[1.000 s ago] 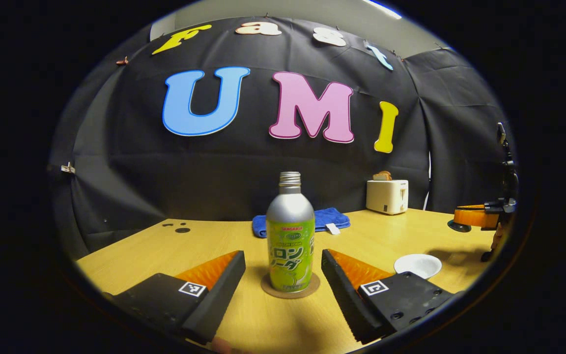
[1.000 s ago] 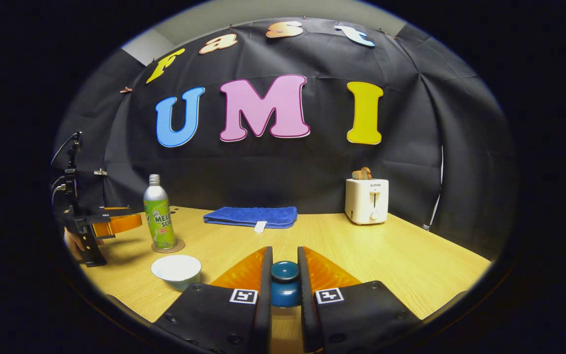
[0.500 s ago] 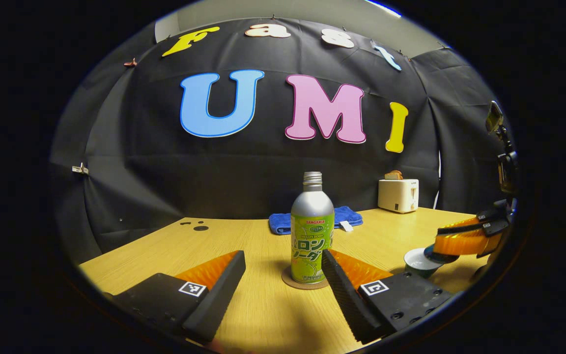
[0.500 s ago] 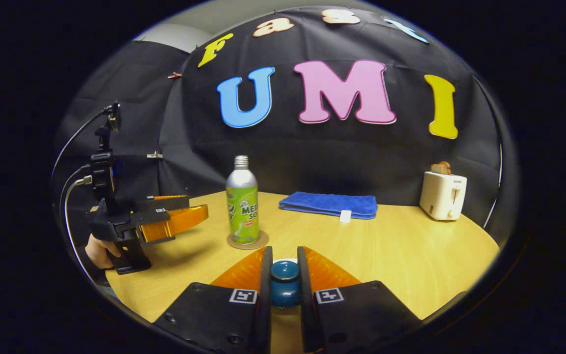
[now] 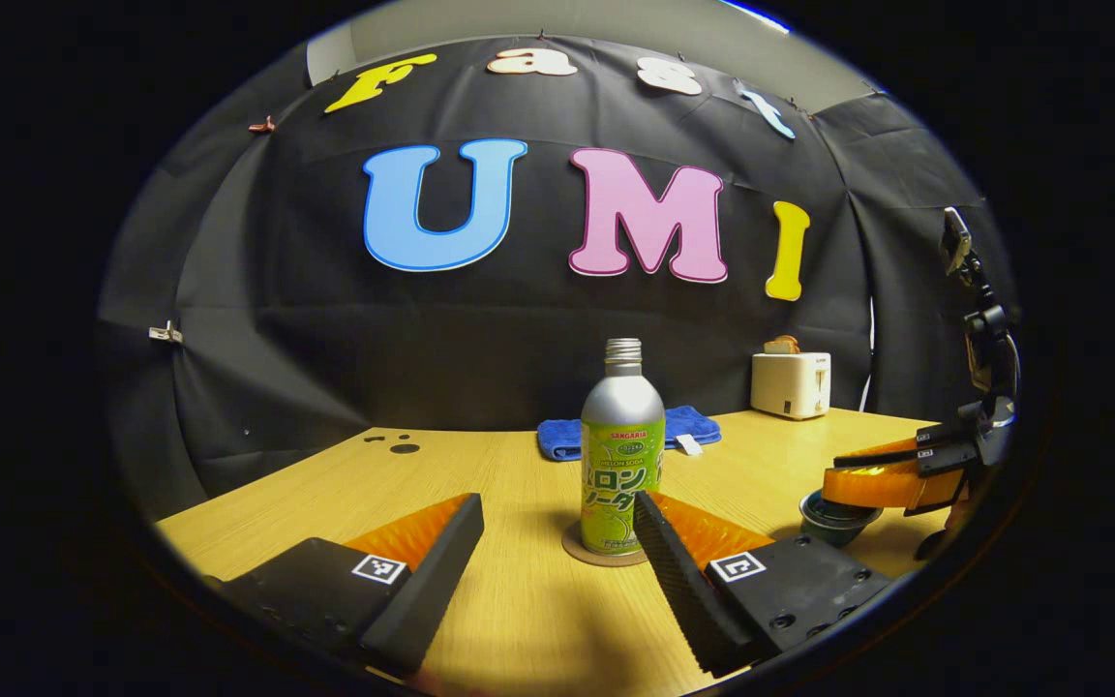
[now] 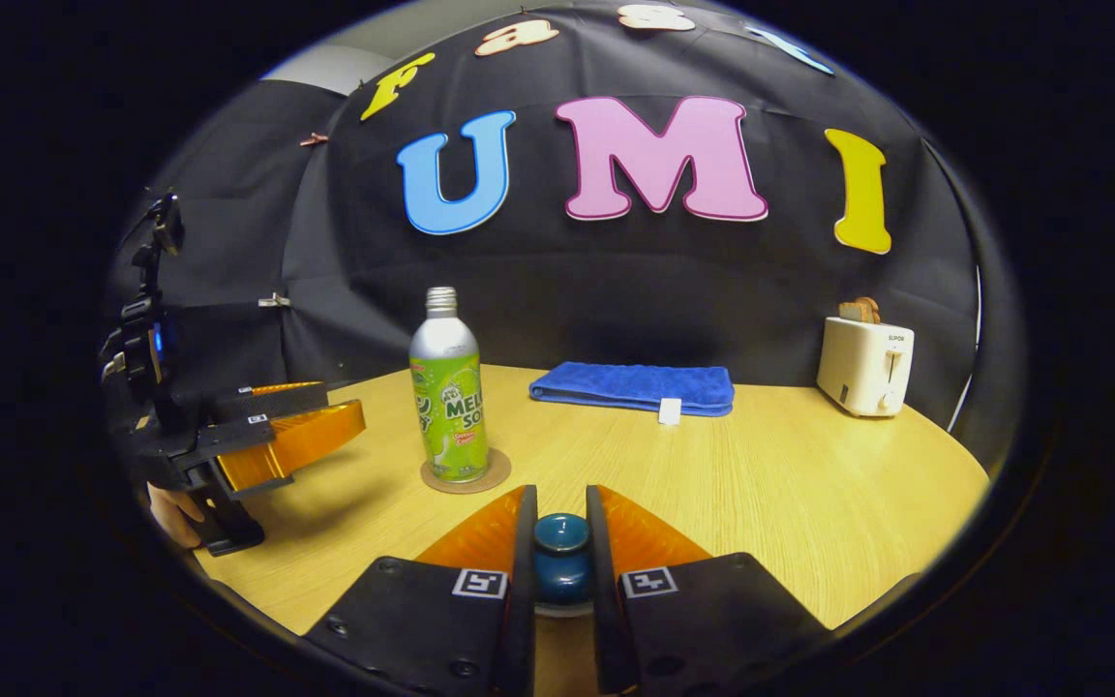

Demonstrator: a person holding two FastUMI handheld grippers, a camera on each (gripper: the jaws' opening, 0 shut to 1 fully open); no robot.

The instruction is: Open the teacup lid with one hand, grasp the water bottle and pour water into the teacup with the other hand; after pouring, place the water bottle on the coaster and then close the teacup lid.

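Table (image 6: 790, 484) | water bottle (image 6: 448, 397) on coaster (image 6: 467, 477) | right gripper (image 6: 561, 542) clamps lid knob (image 6: 561, 557)

bottle (image 6: 448, 387) stood on coaster (image 6: 467, 477), table (image 6: 761, 484) at 10 o'clock | towel (image 6: 633, 385) behind at 12 | toaster (image 6: 864, 365) at 2

lid (image 6: 561, 542) lowered onto teacup (image 5: 833, 515)
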